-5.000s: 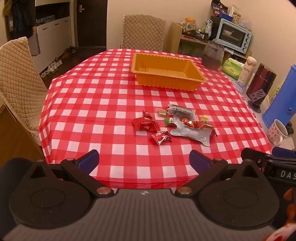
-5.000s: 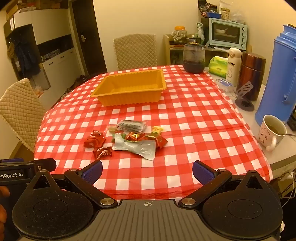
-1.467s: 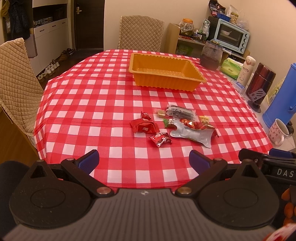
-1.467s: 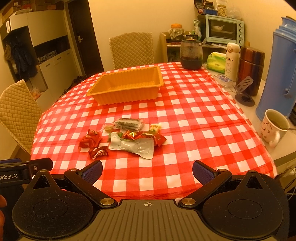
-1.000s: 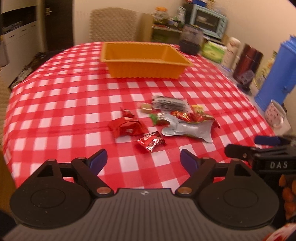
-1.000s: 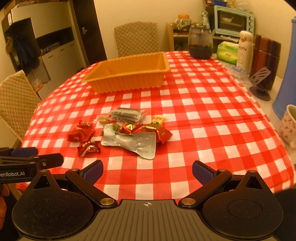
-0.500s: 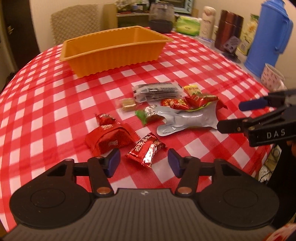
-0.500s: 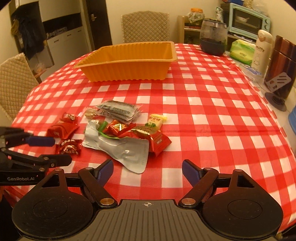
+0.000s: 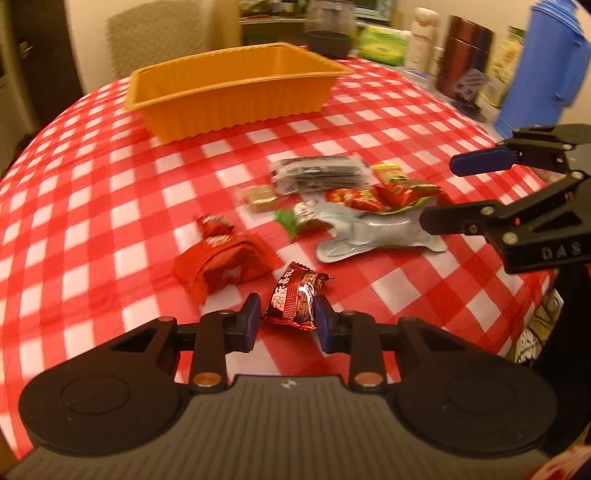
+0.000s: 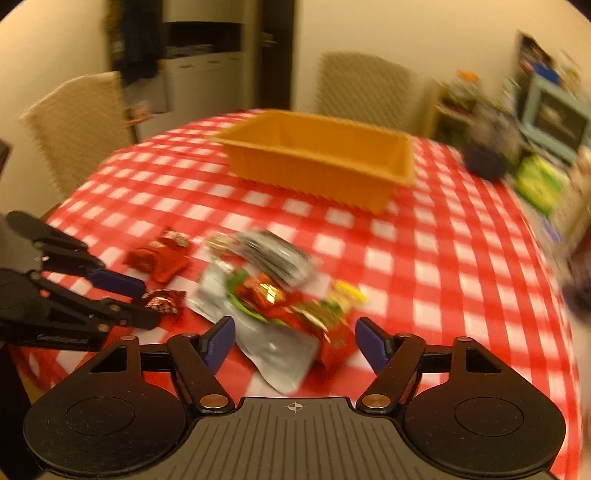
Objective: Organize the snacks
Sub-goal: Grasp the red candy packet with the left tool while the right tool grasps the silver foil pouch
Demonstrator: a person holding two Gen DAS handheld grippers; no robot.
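Several snack packets lie in a loose pile (image 9: 354, 206) on the red checked tablecloth (image 9: 110, 206), in front of an orange tray (image 9: 236, 92). My left gripper (image 9: 286, 319) has its blue pads on both sides of a small dark red candy wrapper (image 9: 295, 297), which lies on the cloth. A larger red packet (image 9: 221, 266) lies just left of it. My right gripper (image 10: 295, 341) is open and empty, its pads either side of a silver pouch (image 10: 273, 343) and red packets (image 10: 328, 332). The right view is blurred. The tray (image 10: 325, 158) is empty.
A blue thermos (image 9: 543, 70), a brown canister (image 9: 465, 55) and a white bottle (image 9: 421, 33) stand at the table's right edge. Padded chairs (image 10: 74, 125) stand left and behind the table. A toaster oven (image 10: 554, 125) sits on a shelf at the back right.
Both grippers have moved forward and down to the snacks. My left gripper's jaws have narrowed around the dark red candy. My right gripper has swung left over the silver pouch.
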